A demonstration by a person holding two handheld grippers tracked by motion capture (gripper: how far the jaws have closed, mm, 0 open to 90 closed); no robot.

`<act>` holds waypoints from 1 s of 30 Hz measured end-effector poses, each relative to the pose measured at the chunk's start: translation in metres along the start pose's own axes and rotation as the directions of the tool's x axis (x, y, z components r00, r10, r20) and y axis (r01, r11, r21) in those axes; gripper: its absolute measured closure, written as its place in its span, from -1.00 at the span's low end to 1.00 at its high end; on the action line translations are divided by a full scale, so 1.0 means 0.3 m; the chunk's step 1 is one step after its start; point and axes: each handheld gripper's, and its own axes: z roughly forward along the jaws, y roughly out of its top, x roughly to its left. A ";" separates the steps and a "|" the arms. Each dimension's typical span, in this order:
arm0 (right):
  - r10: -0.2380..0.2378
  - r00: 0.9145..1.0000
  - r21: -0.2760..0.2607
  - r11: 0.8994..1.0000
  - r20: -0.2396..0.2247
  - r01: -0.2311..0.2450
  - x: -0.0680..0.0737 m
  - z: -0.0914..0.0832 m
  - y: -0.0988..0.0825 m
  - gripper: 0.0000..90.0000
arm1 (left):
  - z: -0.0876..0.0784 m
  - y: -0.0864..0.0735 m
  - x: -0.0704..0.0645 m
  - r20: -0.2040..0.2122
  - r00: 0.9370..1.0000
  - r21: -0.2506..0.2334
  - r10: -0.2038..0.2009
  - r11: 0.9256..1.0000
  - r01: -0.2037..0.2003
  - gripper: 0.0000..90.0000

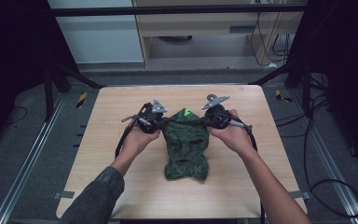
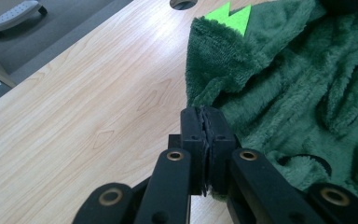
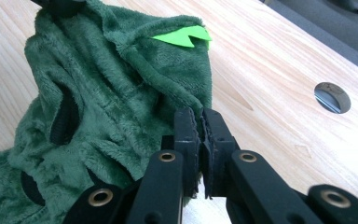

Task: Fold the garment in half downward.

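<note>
A dark green fleece garment (image 1: 186, 149) with bright green felt spikes (image 1: 185, 112) lies in the middle of the wooden table (image 1: 112, 154), its hood end pointing away from me. My left gripper (image 1: 161, 122) is shut on the garment's upper left edge; in the left gripper view the jaws (image 2: 207, 116) are pressed together with the fleece (image 2: 284, 93) pinched between them. My right gripper (image 1: 209, 120) is shut on the upper right edge, and in the right gripper view its closed jaws (image 3: 200, 119) bite the fabric (image 3: 107, 93) just below a spike (image 3: 182, 36). The fleece stretches between the two grippers.
A round cable hole (image 3: 332, 97) is cut in the tabletop near the far edge. Black frame bars (image 1: 70, 77) rise at the table's far corners. Cables (image 1: 335, 186) trail on the grey floor at the right.
</note>
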 end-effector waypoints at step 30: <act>-0.004 1.000 -0.020 1.000 0.012 0.004 -0.030 0.010 0.047 0.90 | 0.005 0.028 0.031 -0.026 0.999 -0.035 -0.018 0.999 0.017 0.96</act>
